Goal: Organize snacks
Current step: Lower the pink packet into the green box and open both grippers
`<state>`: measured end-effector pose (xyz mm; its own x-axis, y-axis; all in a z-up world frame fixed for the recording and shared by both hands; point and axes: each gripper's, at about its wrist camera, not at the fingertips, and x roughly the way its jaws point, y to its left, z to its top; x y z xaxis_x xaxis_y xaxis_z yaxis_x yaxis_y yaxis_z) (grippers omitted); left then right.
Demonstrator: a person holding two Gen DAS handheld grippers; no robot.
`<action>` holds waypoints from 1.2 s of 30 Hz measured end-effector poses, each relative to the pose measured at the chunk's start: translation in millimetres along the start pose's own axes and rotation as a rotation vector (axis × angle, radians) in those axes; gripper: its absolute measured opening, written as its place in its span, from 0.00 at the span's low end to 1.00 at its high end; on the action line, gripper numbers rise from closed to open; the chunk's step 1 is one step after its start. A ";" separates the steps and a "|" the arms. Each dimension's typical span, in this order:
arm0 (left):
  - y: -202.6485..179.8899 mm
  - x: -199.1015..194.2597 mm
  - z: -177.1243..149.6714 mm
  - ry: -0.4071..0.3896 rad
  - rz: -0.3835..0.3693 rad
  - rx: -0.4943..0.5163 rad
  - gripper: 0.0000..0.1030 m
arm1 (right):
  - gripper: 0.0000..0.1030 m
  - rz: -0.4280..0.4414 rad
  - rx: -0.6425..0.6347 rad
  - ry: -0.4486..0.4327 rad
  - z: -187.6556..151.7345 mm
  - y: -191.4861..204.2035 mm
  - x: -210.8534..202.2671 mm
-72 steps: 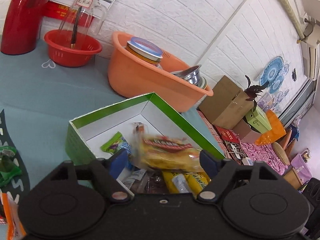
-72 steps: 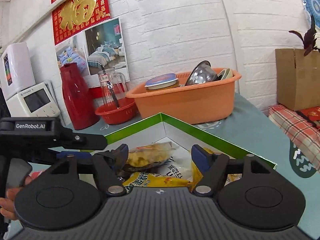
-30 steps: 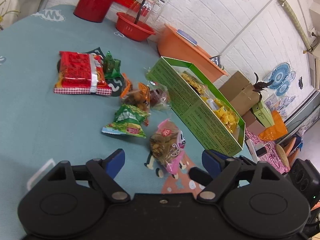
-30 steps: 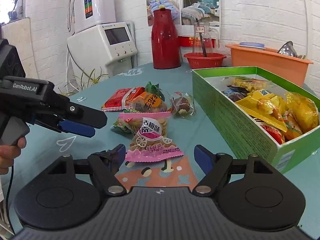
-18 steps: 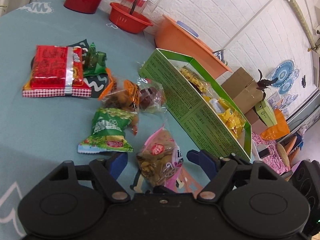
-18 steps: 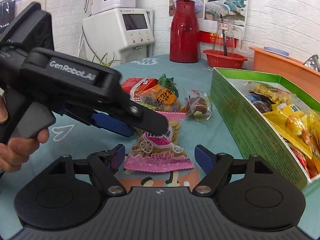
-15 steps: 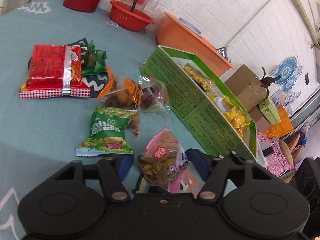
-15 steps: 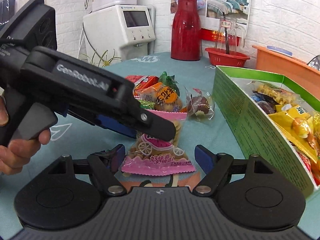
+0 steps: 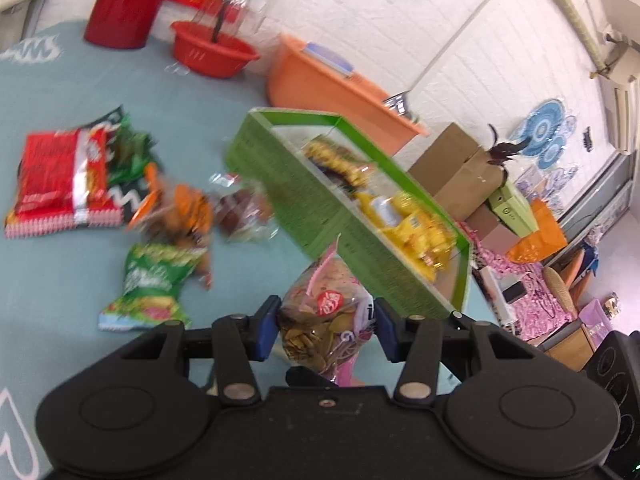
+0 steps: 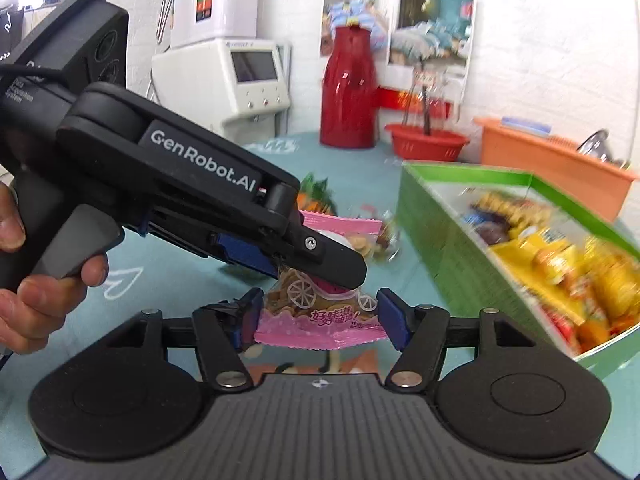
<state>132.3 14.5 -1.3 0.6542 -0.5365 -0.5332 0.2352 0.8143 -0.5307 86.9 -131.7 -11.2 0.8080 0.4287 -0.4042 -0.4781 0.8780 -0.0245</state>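
My left gripper (image 9: 325, 326) pinches the pink biscuit bag (image 9: 326, 312) at its middle, at 12 o'clock from the camera, beside the green snack box (image 9: 320, 208). I judge the bag light, soft and crinkly, with fragile biscuits inside. My right gripper (image 10: 320, 312) is spread around the bag's lower seam, not pressing.

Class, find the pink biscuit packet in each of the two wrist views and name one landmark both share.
Left wrist view: pink biscuit packet sits low centre, between the left tongs.
Right wrist view: the packet is low centre, between the right tongs, partly behind the left tongs.
Shared landmark: green snack box.
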 end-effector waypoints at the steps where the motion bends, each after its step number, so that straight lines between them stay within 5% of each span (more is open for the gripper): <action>1: -5.5 -0.5 4.0 -0.007 -0.008 0.012 0.75 | 0.98 -0.013 0.003 -0.017 2.7 -2.7 -4.2; 13: -63.9 27.5 56.3 -0.053 -0.089 0.150 0.76 | 0.98 -0.141 0.041 -0.149 35.5 -53.7 -18.3; 24: -60.2 77.9 93.0 -0.040 -0.107 0.160 0.76 | 0.98 -0.178 0.123 -0.151 45.2 -92.3 9.5; 27: -50.8 96.3 98.4 -0.021 -0.096 0.151 0.80 | 0.99 -0.200 0.131 -0.134 40.3 -98.5 23.8; 29: -46.9 106.9 98.4 -0.012 -0.028 0.165 1.00 | 1.00 -0.255 0.115 -0.072 37.2 -100.9 36.0; 31: -41.1 109.3 95.4 -0.023 0.043 0.162 1.00 | 1.00 -0.284 0.108 -0.041 31.8 -102.5 38.8; 36: -22.8 102.2 94.7 -0.027 0.022 0.096 1.00 | 1.00 -0.264 0.133 -0.057 30.7 -108.6 32.9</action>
<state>261.8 -37.9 18.7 0.6791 -0.5129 -0.5251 0.2872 0.8440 -0.4529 175.9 -206.3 6.2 0.9183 0.1897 -0.3474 -0.2025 0.9793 -0.0004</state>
